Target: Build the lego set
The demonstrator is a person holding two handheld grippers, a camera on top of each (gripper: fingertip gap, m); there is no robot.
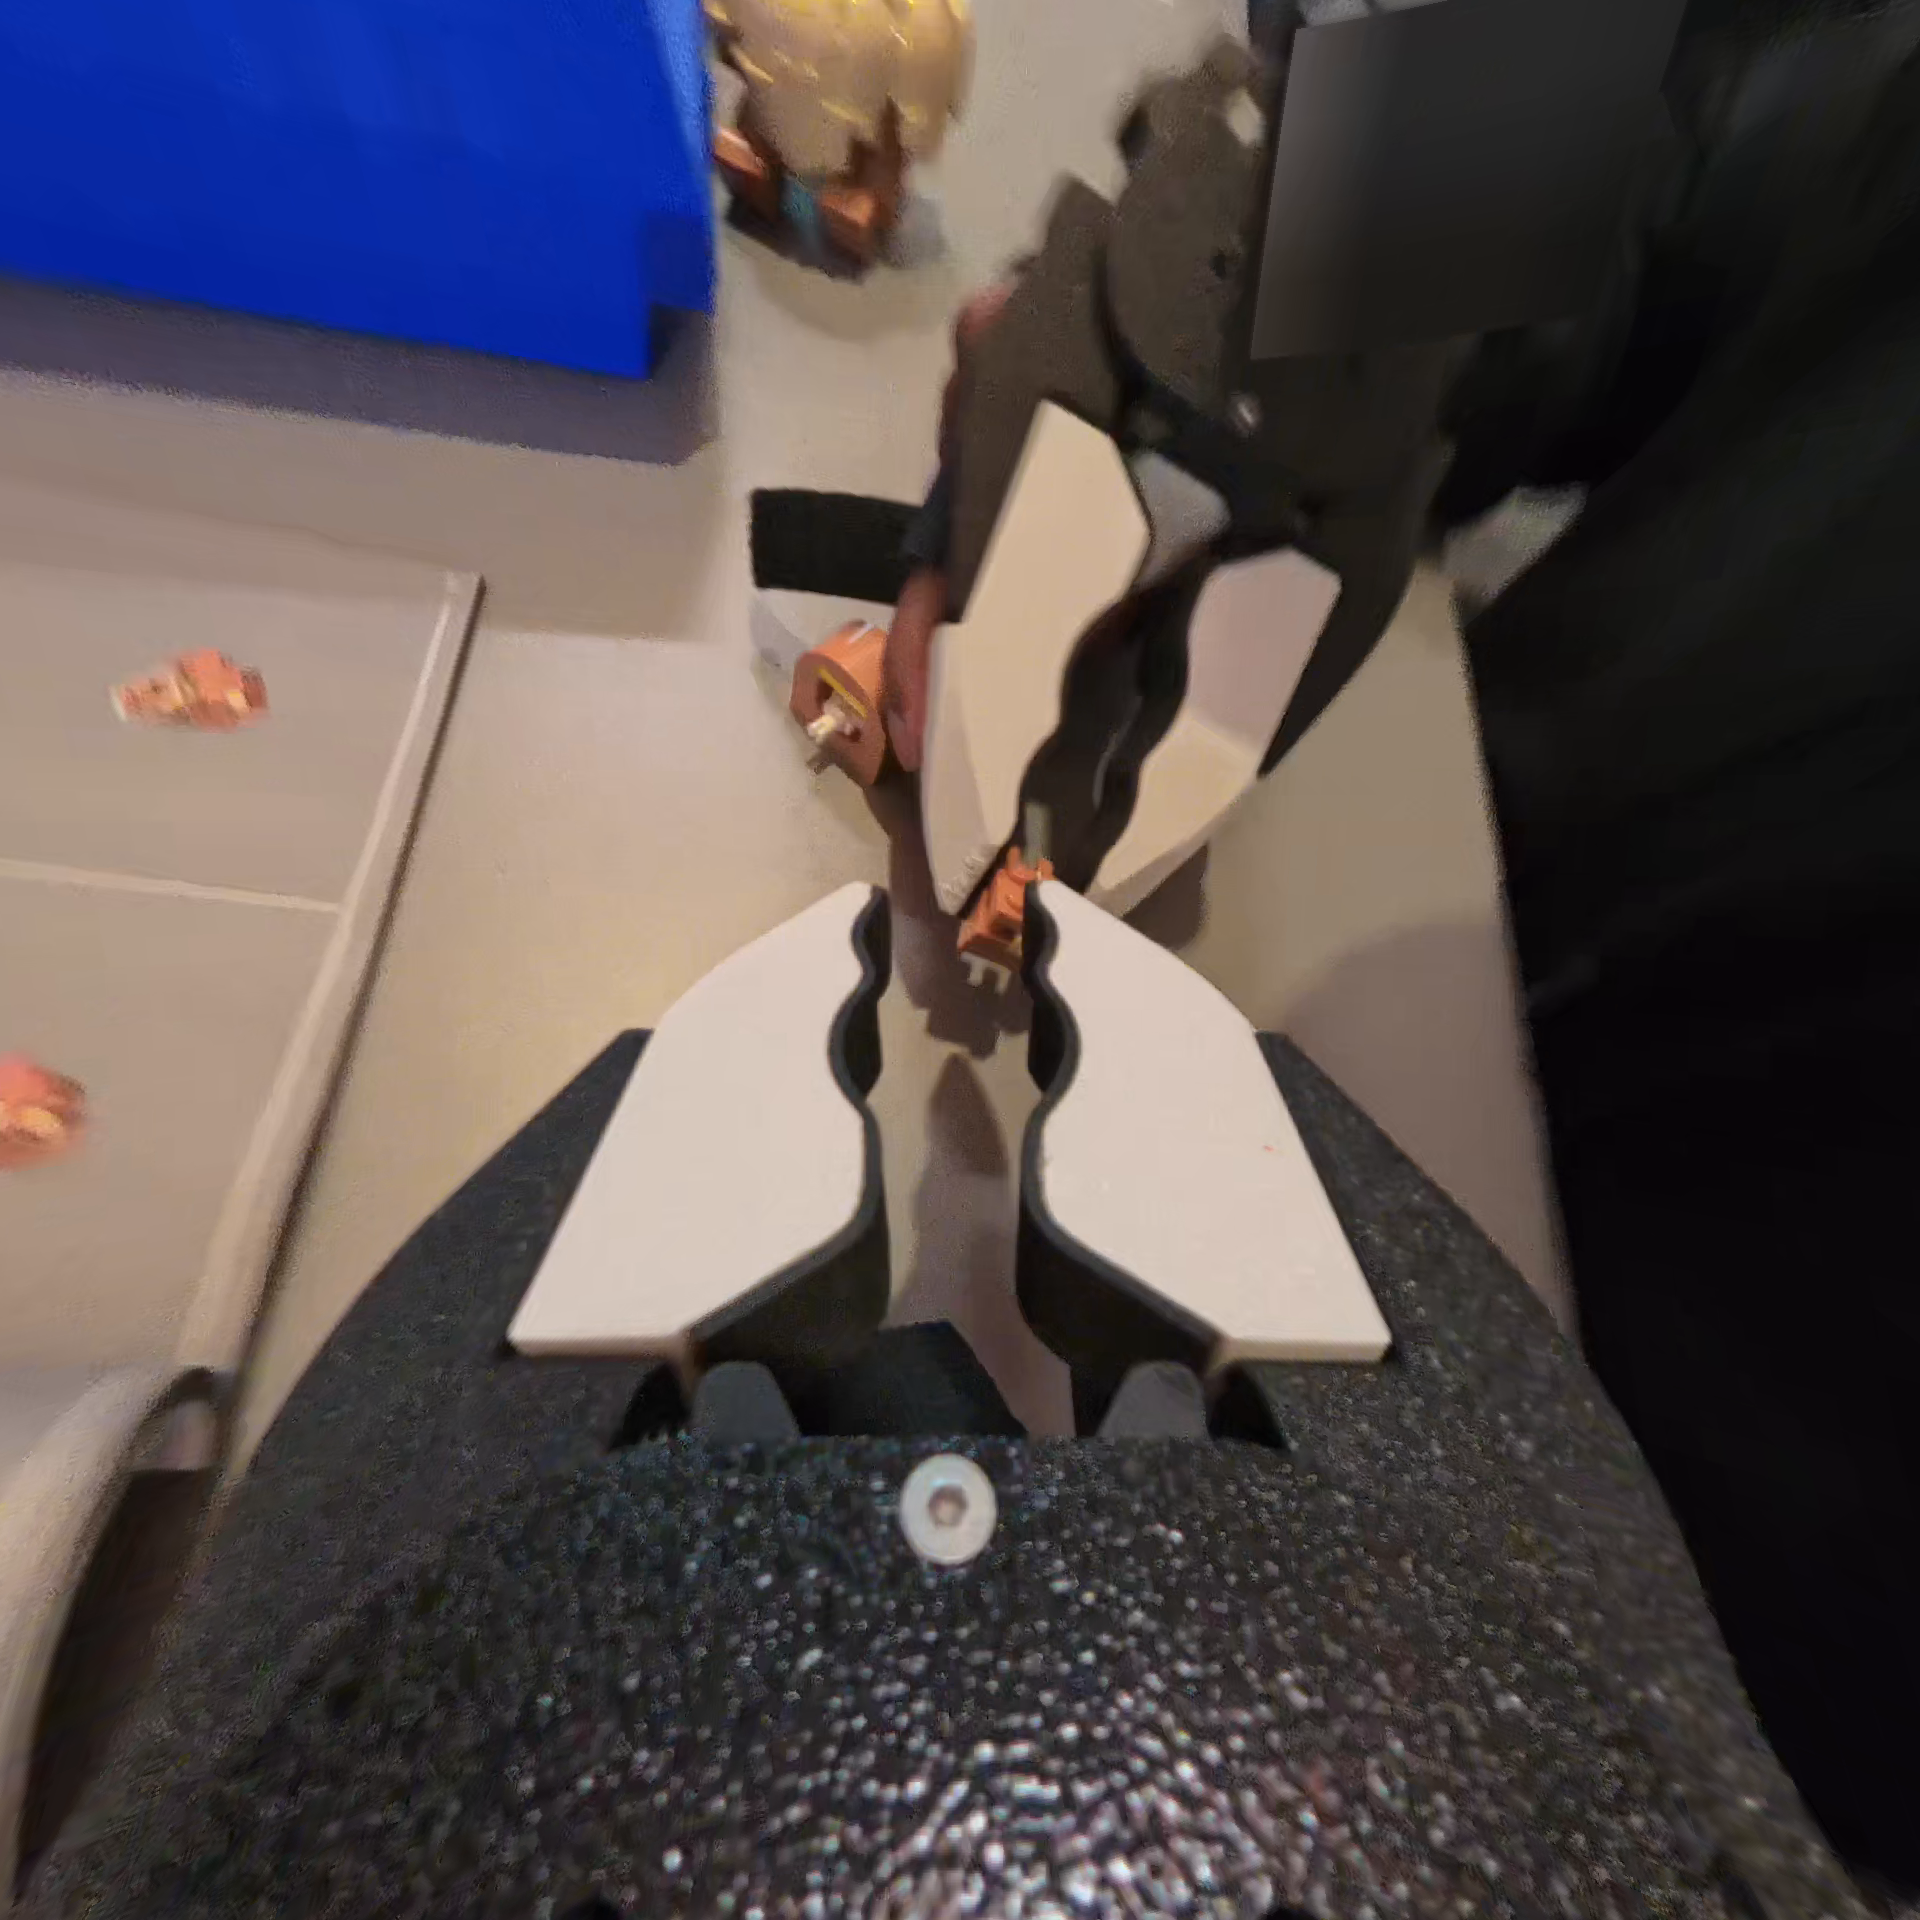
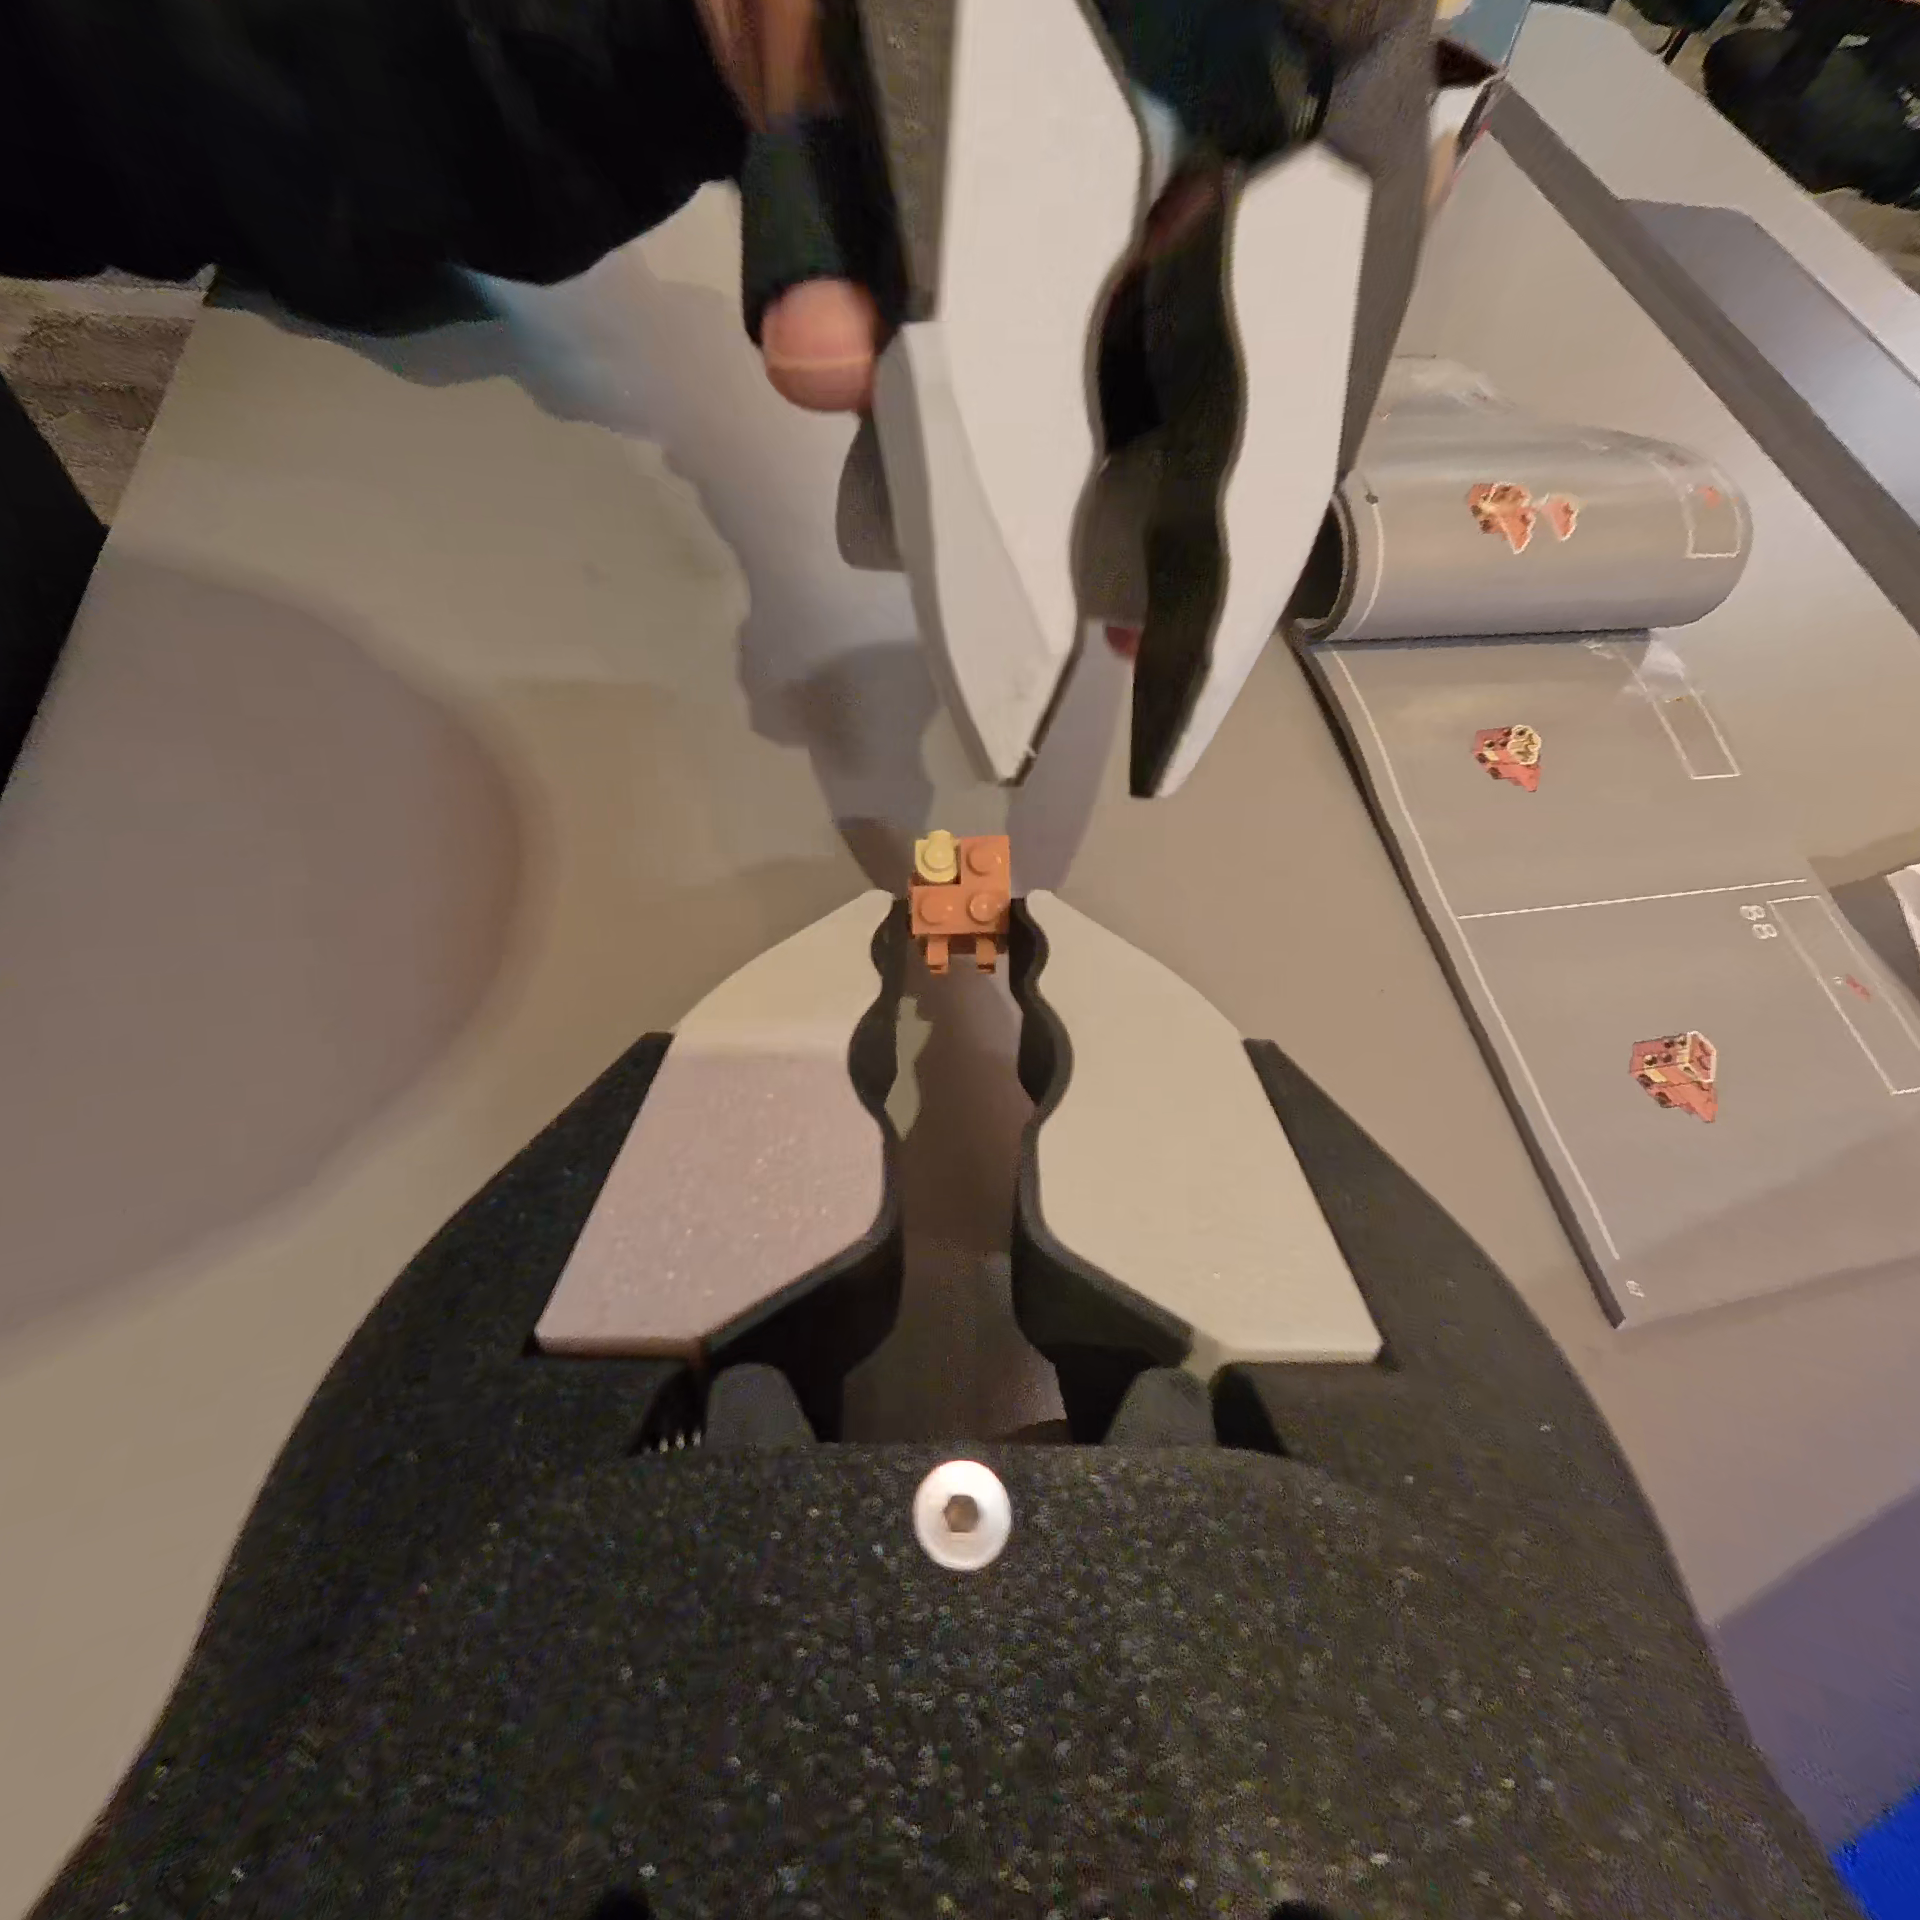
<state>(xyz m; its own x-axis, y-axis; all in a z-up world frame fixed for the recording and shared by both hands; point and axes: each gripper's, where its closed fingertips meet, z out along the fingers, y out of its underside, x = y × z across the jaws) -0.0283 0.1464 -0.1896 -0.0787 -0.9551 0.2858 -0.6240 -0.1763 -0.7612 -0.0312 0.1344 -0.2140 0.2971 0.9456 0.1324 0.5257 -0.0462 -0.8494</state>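
An orange brick [image 2: 958,896] with a tan stud is pinched by the right gripper [image 2: 956,920], while the left gripper [image 1: 956,914] is held apart, empty, beside it

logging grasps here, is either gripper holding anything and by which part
The right gripper holds a small orange brick, pinched by its two opposite sides at the fingertips. The left gripper is open and holds nothing.
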